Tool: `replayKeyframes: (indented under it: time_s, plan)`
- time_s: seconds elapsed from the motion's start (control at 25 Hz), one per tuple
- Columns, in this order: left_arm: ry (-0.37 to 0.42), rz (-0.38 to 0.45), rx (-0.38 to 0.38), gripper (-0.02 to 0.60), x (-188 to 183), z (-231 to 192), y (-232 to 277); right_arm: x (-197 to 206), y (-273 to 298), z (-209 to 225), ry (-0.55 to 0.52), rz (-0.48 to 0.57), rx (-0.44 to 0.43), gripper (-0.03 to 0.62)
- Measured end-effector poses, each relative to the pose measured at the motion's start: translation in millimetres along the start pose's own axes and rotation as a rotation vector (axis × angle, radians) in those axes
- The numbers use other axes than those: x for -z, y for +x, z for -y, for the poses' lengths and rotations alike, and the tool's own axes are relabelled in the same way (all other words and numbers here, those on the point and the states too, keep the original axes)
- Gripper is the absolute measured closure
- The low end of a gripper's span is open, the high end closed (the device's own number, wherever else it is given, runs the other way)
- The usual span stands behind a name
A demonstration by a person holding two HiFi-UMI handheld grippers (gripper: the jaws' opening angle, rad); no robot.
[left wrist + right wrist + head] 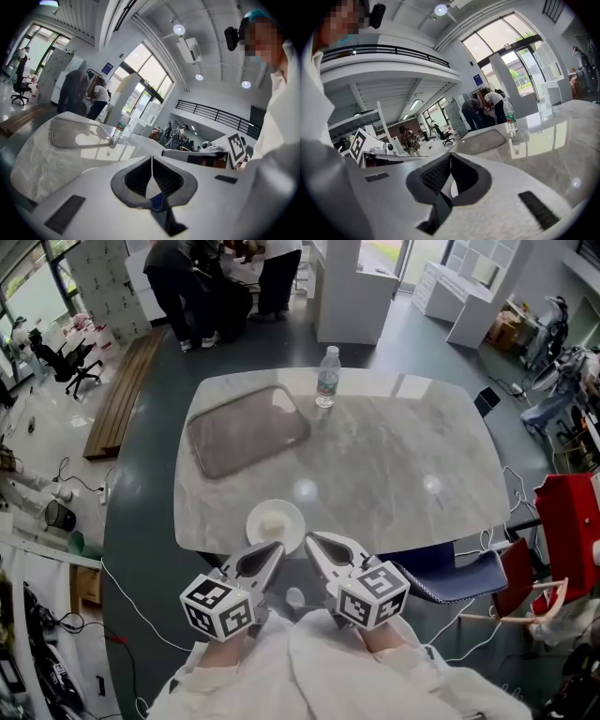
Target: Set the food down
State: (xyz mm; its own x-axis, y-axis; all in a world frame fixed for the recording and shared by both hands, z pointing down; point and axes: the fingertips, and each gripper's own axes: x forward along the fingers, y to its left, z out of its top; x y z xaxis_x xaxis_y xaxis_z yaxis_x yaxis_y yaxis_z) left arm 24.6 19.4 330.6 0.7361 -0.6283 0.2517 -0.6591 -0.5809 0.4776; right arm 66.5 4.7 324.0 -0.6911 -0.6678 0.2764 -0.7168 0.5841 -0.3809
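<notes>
The left claw [270, 554] and right claw [319, 546] hang close to the person's body, each with its jaws pressed together on nothing. Just beyond their tips, the white plate [256, 524] sits at the near edge of the marble tabletop [394, 474]. The pale food [273, 520] rests on it, so the setting-down looks done. The risk is a careless swing of either claw clipping the plate's rim and tipping it or dragging it over that edge. Farther off, the grey tray [246, 430] and the water bottle [327, 377] stand well clear.
</notes>
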Motion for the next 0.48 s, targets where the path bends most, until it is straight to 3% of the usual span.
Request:
replayKeyframes:
  time_s: [0.48]
  plan:
    - [0.02,-0.058,-0.03,0.563,4,-29,-10,5,19,-3,0.022,-0.023,0.034,0.592]
